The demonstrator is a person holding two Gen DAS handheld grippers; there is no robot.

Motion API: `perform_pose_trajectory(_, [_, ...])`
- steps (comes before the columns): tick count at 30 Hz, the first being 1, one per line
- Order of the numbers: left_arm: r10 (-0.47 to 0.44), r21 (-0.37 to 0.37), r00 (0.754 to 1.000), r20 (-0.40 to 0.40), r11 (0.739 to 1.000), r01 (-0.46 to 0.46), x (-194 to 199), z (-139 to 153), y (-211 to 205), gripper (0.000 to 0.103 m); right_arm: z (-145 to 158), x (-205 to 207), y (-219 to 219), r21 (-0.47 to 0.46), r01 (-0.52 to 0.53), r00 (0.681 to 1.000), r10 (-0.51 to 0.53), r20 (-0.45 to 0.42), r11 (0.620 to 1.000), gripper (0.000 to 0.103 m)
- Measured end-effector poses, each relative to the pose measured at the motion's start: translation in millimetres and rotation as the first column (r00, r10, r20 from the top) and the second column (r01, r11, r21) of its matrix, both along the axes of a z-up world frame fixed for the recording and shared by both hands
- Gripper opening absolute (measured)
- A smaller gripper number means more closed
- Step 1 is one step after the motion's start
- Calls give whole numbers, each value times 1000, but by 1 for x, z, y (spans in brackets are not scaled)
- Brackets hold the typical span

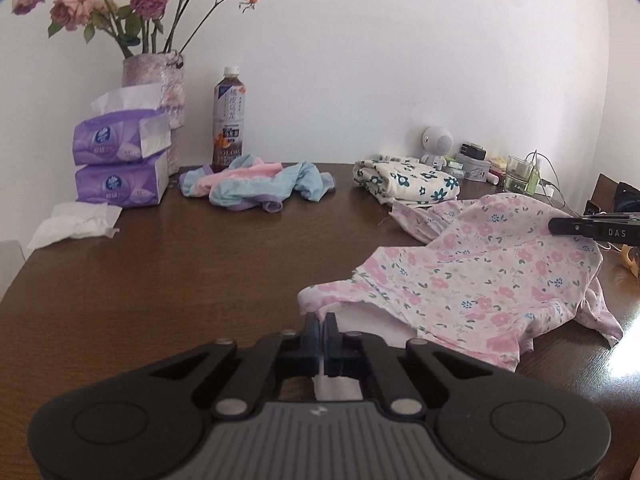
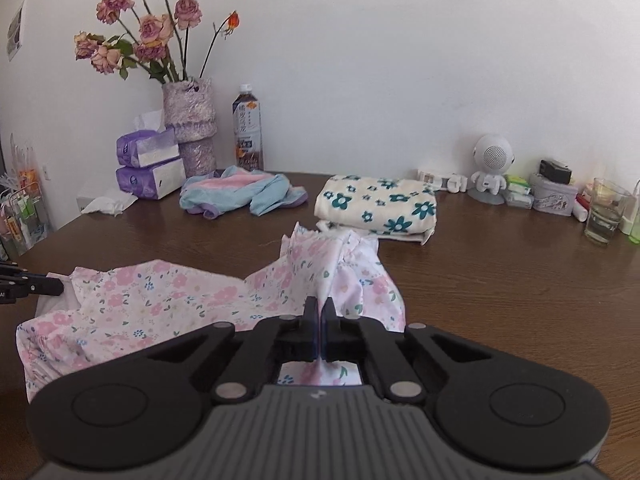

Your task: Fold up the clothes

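A pink floral garment (image 1: 480,276) lies spread and rumpled on the brown table (image 1: 180,272). My left gripper (image 1: 321,318) is shut on its near left edge, with pale cloth pinched between the pads. In the right wrist view the same pink floral garment (image 2: 160,300) stretches to the left, and my right gripper (image 2: 320,304) is shut on a bunched ridge of it that stands up in front. The right gripper's finger (image 1: 576,226) shows at the right of the left wrist view. The left gripper's finger (image 2: 36,284) shows at the far left of the right wrist view.
A folded cream cloth with teal flowers (image 2: 376,204) and a crumpled blue, pink and purple garment (image 2: 240,196) lie further back. Along the wall stand a vase of dried roses (image 2: 192,128), tissue packs (image 2: 148,164), a tea bottle (image 2: 248,128), a white figurine (image 2: 490,168), tins and a glass (image 2: 606,212).
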State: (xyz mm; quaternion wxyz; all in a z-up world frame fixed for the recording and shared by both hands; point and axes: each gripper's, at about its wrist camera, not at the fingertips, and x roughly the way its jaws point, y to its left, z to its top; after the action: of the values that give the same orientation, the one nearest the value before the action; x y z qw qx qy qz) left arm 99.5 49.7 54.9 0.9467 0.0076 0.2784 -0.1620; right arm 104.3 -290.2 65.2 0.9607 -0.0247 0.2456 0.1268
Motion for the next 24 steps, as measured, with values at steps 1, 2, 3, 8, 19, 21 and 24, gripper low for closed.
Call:
perform_pose_trajectory(1, [-5, 10, 1000, 16, 1000, 5, 0, 4, -3, 0, 5, -3, -3, 2, 15, 1000, -15, 24, 1000, 1])
perform_pose_trajectory(2, [-12, 20, 999, 36, 1000, 11, 0, 9, -6, 0, 10, -5, -6, 3, 28, 998, -28, 51, 1000, 0])
perform_pose_trajectory(3, [-19, 32, 998, 58, 999, 17, 0, 14, -10, 0, 16, -7, -9, 4, 41, 996, -41, 77, 999, 0])
perform_pose_trajectory(8, [-51, 102, 977, 209, 994, 30, -11, 44, -26, 0, 45, -23, -18, -36, 64, 979, -56, 198, 997, 0])
perform_pose_trajectory(19, [-185, 114, 981, 57, 977, 178, -2, 1, -61, 0, -7, -26, -53, -68, 163, 987, -163, 1, 984, 1])
perform_pose_trajectory(21, [-196, 110, 980, 19, 975, 193, 2, -11, -65, 0, -17, -29, -55, -64, 166, 985, -168, -30, 984, 1])
perform_pose_trajectory(24, [-201, 104, 980, -11, 974, 201, 4, -19, -65, 1, -25, -32, -53, -84, 153, 986, -158, -51, 985, 1])
